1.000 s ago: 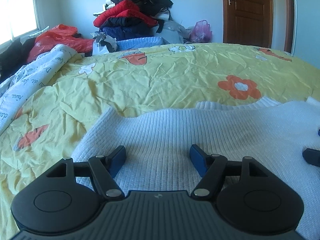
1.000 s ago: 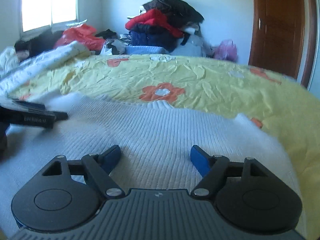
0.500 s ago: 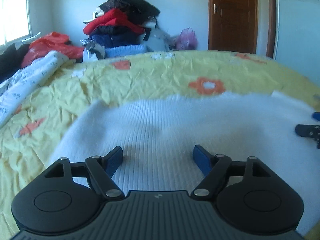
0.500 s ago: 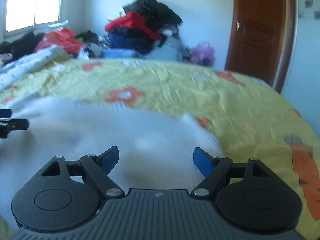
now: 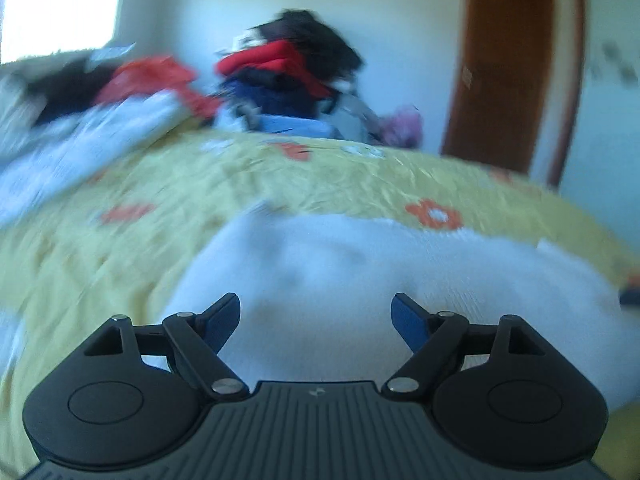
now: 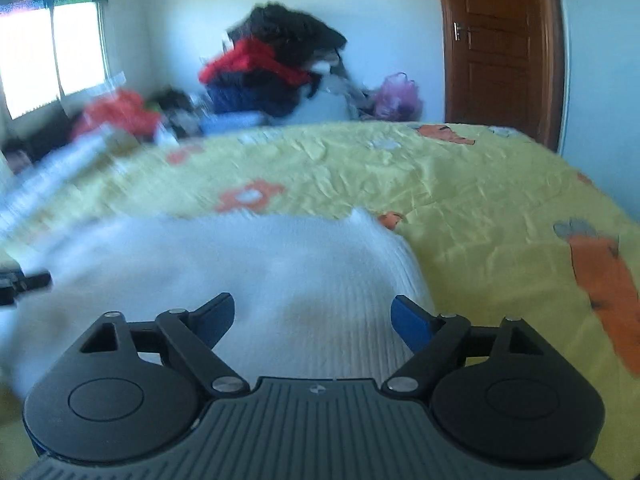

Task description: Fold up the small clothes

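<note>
1. A white ribbed knit garment (image 5: pixel 360 272) lay flat on the yellow flowered bed sheet (image 6: pixel 460 184).
2. The left claw (image 5: pixel 316 314) and right claw (image 6: pixel 314 312) were opening wide above it, gripping nothing.
3. No writing was legible.

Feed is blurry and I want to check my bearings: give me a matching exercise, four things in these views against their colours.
Things:
1. knitted garment
2. bedspread
3. door
4. fingertip pads of the right hand-held gripper

Colours:
A. brown
B. blue
C. white
D. yellow with orange flowers

Pairs: 1-C, 2-D, 3-A, 4-B
</note>
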A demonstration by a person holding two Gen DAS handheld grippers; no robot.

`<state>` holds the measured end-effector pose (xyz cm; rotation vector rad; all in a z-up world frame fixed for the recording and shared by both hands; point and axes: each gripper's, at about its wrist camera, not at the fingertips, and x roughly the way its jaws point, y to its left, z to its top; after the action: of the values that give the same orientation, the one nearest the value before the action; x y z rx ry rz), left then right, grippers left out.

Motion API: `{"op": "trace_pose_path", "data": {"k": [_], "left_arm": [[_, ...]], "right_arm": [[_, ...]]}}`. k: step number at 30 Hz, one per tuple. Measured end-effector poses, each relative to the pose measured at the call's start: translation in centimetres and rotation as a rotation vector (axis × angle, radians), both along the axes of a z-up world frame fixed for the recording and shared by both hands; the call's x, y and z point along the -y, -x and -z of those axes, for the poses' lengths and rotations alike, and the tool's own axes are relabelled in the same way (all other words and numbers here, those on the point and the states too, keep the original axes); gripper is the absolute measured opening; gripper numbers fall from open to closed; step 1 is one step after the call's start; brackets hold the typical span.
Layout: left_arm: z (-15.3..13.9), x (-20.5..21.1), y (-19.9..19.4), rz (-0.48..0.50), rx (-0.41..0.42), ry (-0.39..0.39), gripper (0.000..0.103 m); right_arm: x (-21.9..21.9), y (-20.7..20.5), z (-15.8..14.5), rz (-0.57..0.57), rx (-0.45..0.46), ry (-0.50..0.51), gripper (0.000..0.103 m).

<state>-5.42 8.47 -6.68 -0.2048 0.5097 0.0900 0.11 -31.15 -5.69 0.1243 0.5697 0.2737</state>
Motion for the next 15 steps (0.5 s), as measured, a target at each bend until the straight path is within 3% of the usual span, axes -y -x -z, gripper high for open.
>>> {"op": "trace_pose_path", "data": {"k": [3, 6, 9, 13, 15], "left_arm": [[0.5, -3.4, 4.2, -0.149, -0.012, 0.167, 0.083], [1.7, -5.5, 5.9, -0.227, -0.075, 0.332, 0.083], [2.6, -6.2, 5.5, -0.227, -0.128, 0.417, 0.083], [2.9, -7.4, 3.6, -0.211, -0.124, 0.574, 0.082], [3.1, -7.9, 2.5, -0.22, -0.128, 0.649, 0.074]], "right_arm": [[2.8, 3.0, -0.1, 0.05, -0.064, -0.077, 0.09], [5.5, 5.3, 0.7, 0.14, -0.142, -0.153, 0.089], [6.9, 6.2, 2.1, 0.193, -0.228, -0.226, 0.088], [6.6, 5.6, 4.2, 0.209, -0.307, -0.315, 0.085], [6.1, 4.9, 4.5, 0.201, -0.299, -0.36, 0.084]]}}
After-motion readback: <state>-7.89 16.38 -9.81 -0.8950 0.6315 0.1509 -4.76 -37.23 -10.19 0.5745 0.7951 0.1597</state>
